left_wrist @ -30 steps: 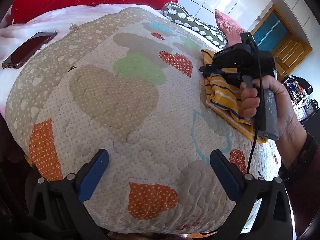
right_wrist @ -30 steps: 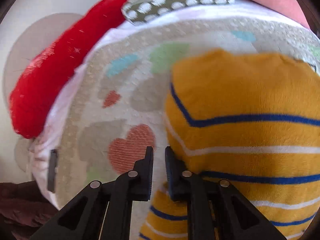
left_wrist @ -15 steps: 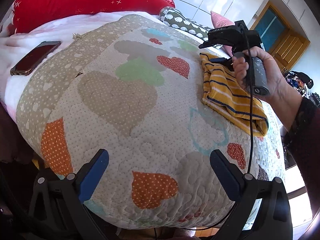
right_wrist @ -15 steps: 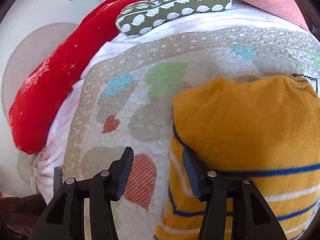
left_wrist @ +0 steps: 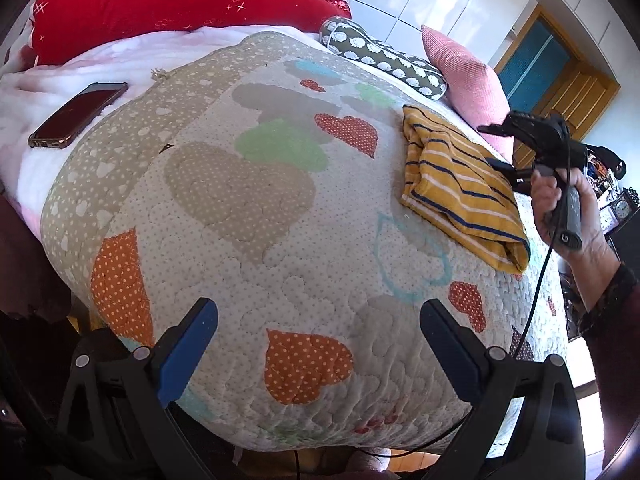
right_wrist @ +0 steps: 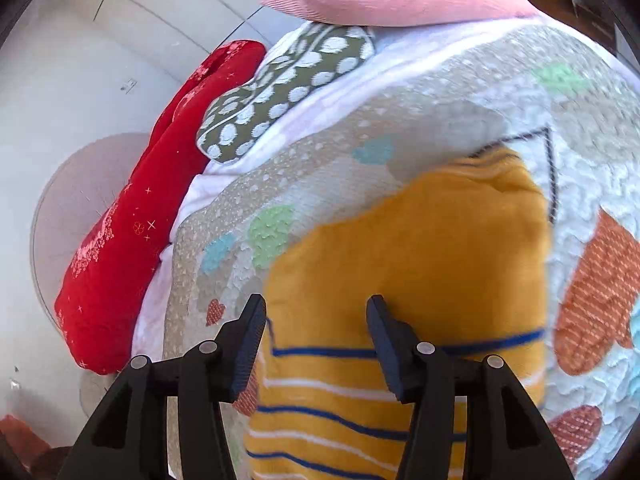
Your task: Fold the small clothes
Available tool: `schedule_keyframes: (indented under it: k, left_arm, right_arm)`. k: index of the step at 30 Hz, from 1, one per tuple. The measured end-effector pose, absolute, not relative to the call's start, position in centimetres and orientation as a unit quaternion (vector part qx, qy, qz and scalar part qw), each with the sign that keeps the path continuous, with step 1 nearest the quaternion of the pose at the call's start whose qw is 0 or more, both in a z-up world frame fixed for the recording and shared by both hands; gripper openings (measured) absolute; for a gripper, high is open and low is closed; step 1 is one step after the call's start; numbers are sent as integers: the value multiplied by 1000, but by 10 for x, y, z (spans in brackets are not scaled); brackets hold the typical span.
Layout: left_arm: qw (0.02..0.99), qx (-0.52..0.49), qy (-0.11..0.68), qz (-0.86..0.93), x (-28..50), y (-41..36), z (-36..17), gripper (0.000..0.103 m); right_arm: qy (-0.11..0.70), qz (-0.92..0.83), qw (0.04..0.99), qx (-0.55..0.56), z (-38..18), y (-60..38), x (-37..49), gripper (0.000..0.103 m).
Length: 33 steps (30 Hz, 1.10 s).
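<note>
Two grippers are open and hold nothing. The left gripper (left_wrist: 318, 344) hangs over the quilt (left_wrist: 248, 216), and the right gripper (right_wrist: 316, 340) hangs over the folded yellow striped shirt (right_wrist: 420, 264).

Bright daylight, fisheye warp, slight blur

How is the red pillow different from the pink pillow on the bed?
The red pillow is long, with small sparkle and flower prints; the pink pillow is shorter, squarish and ribbed, with no print. The red one lies flat along the bed's far edge; the pink one stands up on a corner. Both sit beside the spotted green pillow.
</note>
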<state>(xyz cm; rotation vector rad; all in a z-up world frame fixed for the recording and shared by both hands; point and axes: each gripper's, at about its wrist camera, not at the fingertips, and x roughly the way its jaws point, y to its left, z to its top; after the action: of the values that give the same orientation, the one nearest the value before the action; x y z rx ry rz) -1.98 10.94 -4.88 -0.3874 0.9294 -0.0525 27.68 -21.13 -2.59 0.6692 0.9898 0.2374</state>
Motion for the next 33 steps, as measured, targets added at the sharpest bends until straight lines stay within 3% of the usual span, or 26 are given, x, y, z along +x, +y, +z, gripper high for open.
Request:
schedule_keyframes:
  k: [3, 6, 8, 13, 16, 18, 23, 26, 31, 33]
  left_arm:
    - [877, -177, 447, -32, -24, 100, -46, 102]
    - [881, -162, 442, -33, -29, 90, -42, 102]
    - [882, -155, 444, -35, -29, 83, -41, 102]
    - [878, -141, 455, -46, -27, 66, -41, 102]
    - [880, -127, 456, -44, -31, 60, -39, 102]
    - [882, -122, 454, -39, -35, 60, -38, 102]
    - [882, -124, 453, -27, -33, 62, -39, 102]
    - [880, -127, 457, -33, -33, 60, -40, 102]
    - [896, -100, 432, -9, -46, 64, -26, 102]
    - [916, -75, 393, 26, -53, 67, -12, 102]
  right_arm:
    - [455, 89, 796, 389, -49, -274, 251, 55]
    - [439, 14, 797, 415, -50, -321, 223, 60]
    - [423, 65, 788, 443, -42, -328, 208, 60]
    - [411, 202, 790, 407, -11, -278, 165, 64]
    - [451, 223, 786, 360, -36, -241, 149, 69]
    - [496, 180, 788, 318, -68, -230, 148, 67]
    - [472, 245, 754, 386, -46, -221, 144, 67]
    - [461, 267, 767, 358, -25, -191, 147, 68]
    - [534, 229, 728, 364, -84, -159, 169, 67]
    - [514, 226, 747, 355, -80, -160, 162, 66]
